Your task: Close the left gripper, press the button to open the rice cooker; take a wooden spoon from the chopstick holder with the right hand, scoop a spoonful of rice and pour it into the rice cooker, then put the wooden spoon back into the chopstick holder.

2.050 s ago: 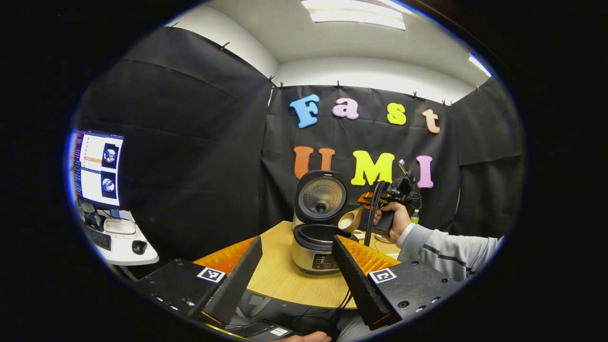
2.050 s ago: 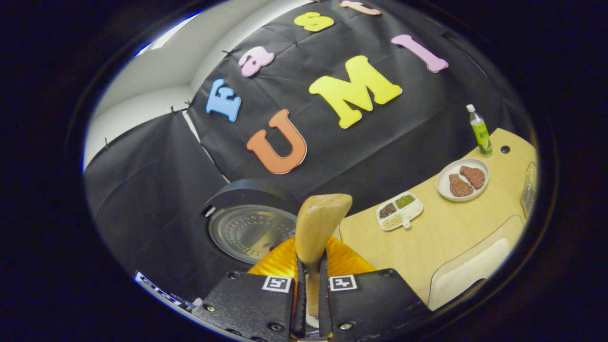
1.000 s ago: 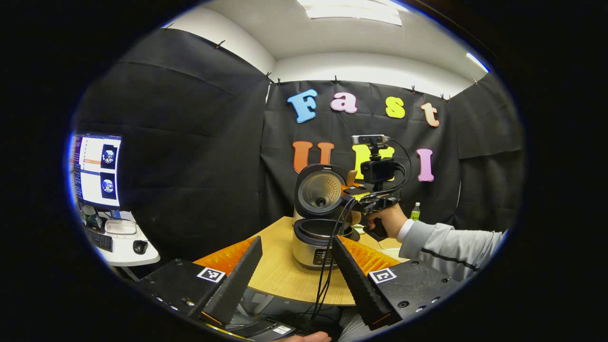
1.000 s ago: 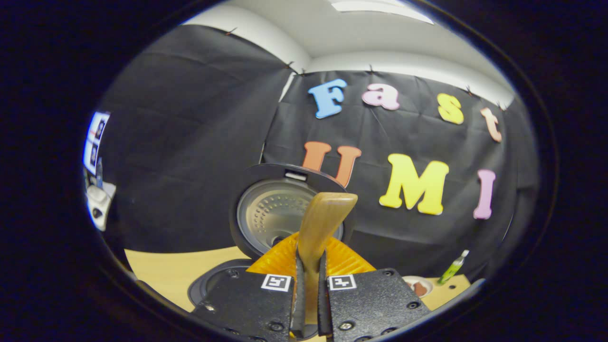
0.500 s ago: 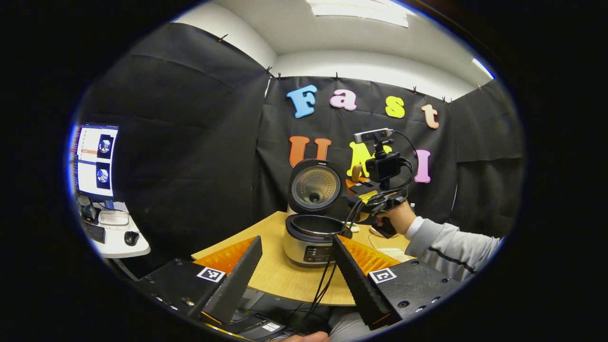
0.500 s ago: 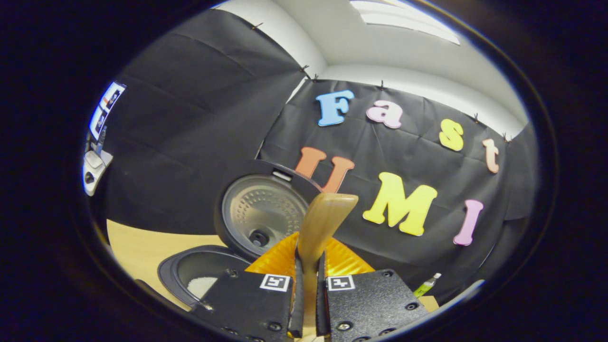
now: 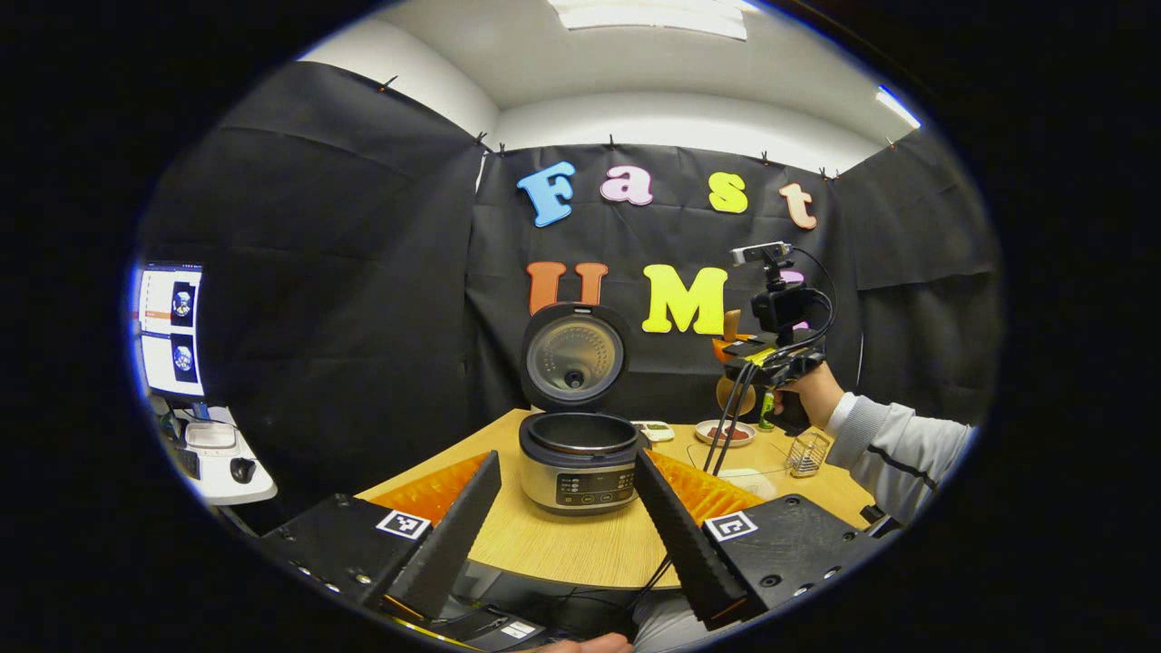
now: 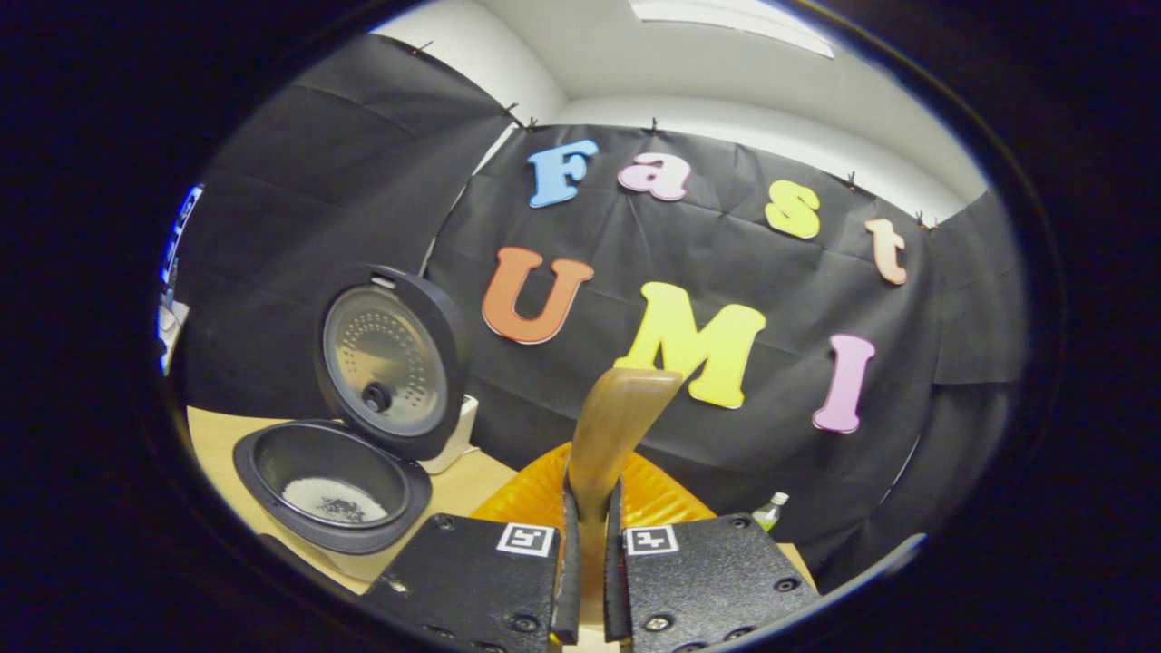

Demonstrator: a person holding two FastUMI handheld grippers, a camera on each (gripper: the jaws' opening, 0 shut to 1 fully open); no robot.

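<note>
The rice cooker (image 7: pixel 580 467) stands open on the wooden table (image 7: pixel 580 544), its lid (image 7: pixel 573 354) upright. Inside the pot, white rice (image 8: pixel 328 499) lies at the bottom. My left gripper (image 7: pixel 567 457) is open and held back from the table's near edge, the cooker showing between its fingers. My right gripper (image 8: pixel 587 512) is shut on the wooden spoon (image 8: pixel 619 422); the handle end sticks up past the fingers. A hand holds that gripper (image 7: pixel 771 354) in the air, right of the cooker, with the spoon's bowl (image 7: pixel 728 396) hanging below. The wire chopstick holder (image 7: pixel 805 453) stands beneath it.
A divided dish (image 7: pixel 651 429), a plate with food (image 7: pixel 723 433) and a green bottle (image 8: pixel 771 510) stand at the back of the table. Cables hang from the right gripper. A monitor (image 7: pixel 168 331) and a side desk (image 7: pixel 227 462) are at far left.
My right gripper has carried the spoon away from over the cooker to the right and levelled out. The cooker now lies at the left of its view. My left gripper stays open.
</note>
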